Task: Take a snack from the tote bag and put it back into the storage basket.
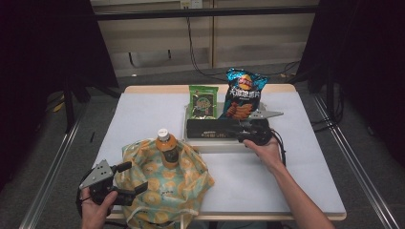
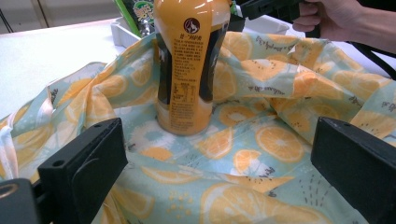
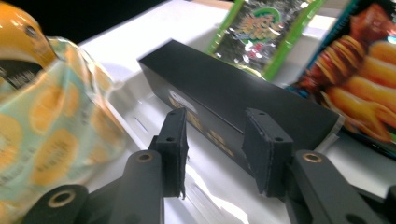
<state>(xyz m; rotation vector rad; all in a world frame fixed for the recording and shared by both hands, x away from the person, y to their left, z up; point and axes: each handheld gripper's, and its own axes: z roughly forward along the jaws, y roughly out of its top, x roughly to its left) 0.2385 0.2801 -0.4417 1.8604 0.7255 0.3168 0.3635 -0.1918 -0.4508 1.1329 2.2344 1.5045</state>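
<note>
An orange juice bottle (image 1: 167, 148) (image 2: 189, 65) stands upright in a floppy cloth bag (image 1: 162, 186) (image 2: 261, 140) printed with orange slices, at the table's front left. My left gripper (image 1: 133, 177) (image 2: 217, 140) is at the bag's left rim, open wide, with the fabric spread out beyond its jaws. A long black box (image 1: 212, 129) (image 3: 243, 93) lies in a white tray (image 1: 215, 143) (image 3: 140, 112). My right gripper (image 1: 242, 131) (image 3: 217, 149) is at the box's right end, open, with the box's lower front edge just beyond the gap between its pads.
A green snack packet (image 1: 203, 101) (image 3: 257, 28) and a blue chips bag (image 1: 243, 93) (image 3: 369, 84) stand upright at the tray's back. Bare white tabletop (image 1: 305, 162) lies to the right. The table's front edge runs close beside the bag.
</note>
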